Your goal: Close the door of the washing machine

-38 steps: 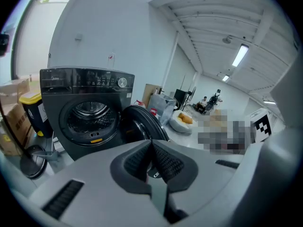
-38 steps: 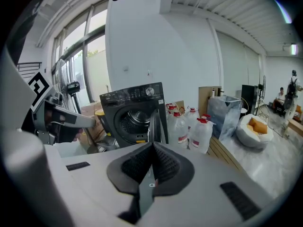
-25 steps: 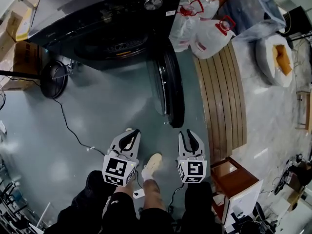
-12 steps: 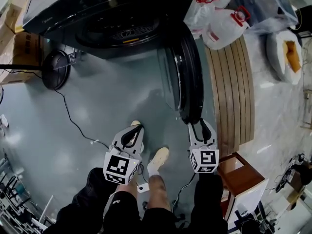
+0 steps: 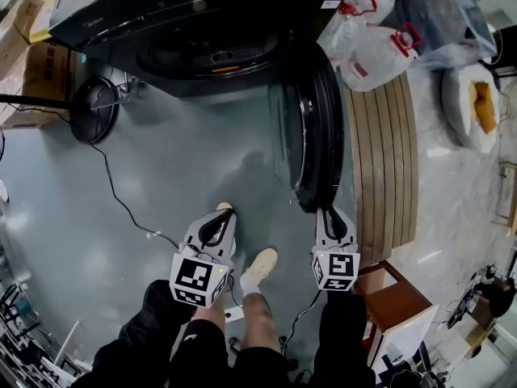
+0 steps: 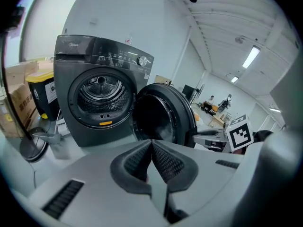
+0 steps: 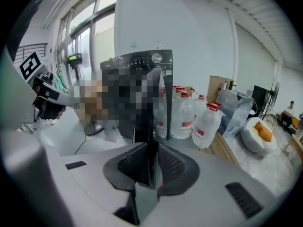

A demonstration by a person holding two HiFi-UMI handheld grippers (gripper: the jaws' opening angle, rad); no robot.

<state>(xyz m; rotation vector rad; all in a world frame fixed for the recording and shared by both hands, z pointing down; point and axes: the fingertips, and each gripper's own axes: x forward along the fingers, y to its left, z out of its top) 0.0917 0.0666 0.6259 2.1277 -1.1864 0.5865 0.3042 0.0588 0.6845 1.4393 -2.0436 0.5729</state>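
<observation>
**Right claw on the open door's edge, left claw idle**

So, the washing machine [image 5: 186, 23] sits at the far side of the floor [image 5: 161, 176], with its drum opening [image 5: 214, 55] exposed. Its door [image 5: 311, 128] is swung wide open. It stands roughly edge-on to the person, hinged on the machine's right, with the free edge nearest them.

Right claw [image 5: 334, 219]: at the near, free edge of the door and pointing down at it. In the right gripper view that edge runs as a dark vertical strip between the two pads. The jaws are closing and the pads look pressed on the strip from both sides, so it is clenched on the door.

Left claw [image 5: 220, 221]: well left of the door, low over bare floor, aimed toward the machine. The left gripper view shows the pads meeting at the tips with nothing between them, so it is clenched and empty.

Around it:
- water jugs [image 5: 376, 51] with red caps stand just right of the machine
- a slatted wooden panel [image 5: 384, 160] lies on the floor right of the door
- a black cable [image 5: 121, 204] trails across the floor on the left
- the person's shoe [image 5: 262, 261] is between the two claws, nearer than both
</observation>
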